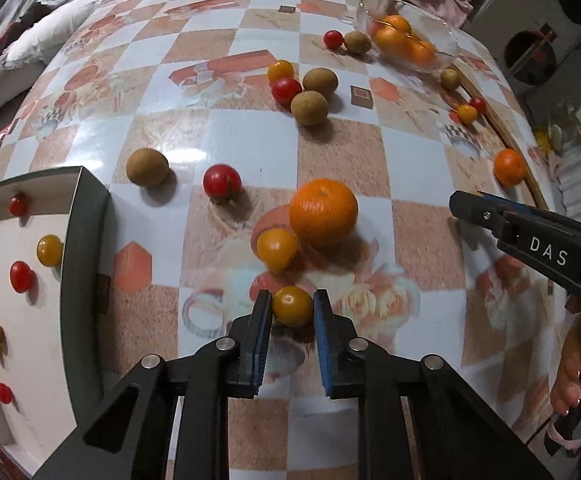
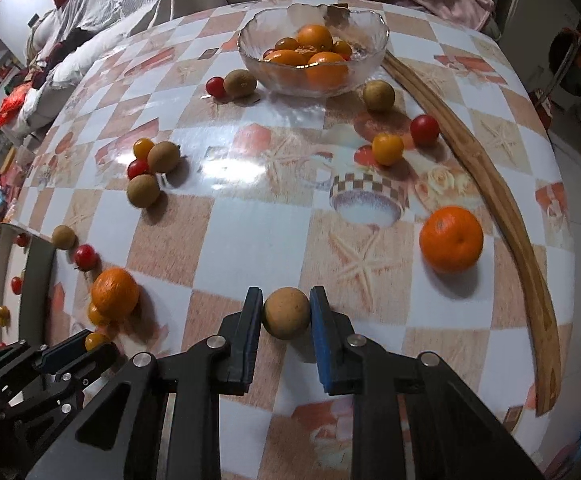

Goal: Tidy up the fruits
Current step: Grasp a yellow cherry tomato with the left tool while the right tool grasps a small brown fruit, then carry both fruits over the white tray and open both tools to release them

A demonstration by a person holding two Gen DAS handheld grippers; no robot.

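Observation:
My left gripper [image 1: 292, 304] is shut on a yellow cherry tomato [image 1: 293, 306] just above the table, right of the dark box [image 1: 82, 240] that holds several red and yellow tomatoes. My right gripper [image 2: 285, 308] is shut on a brown longan [image 2: 286, 313] low over the table. The glass bowl [image 2: 370, 60] at the far side holds oranges and small tomatoes. An orange [image 1: 323, 210] and a yellow tomato [image 1: 277, 249] lie just ahead of the left gripper. Another orange [image 2: 451, 239] lies to the right of the right gripper.
More longans [image 2: 143, 190], red tomatoes [image 1: 221, 181] and yellow tomatoes [image 2: 387, 149] are scattered over the checkered tablecloth [image 2: 250, 220]. A long wooden strip [image 2: 502, 200] runs along the table's right edge. Bedding and clothes lie beyond the table.

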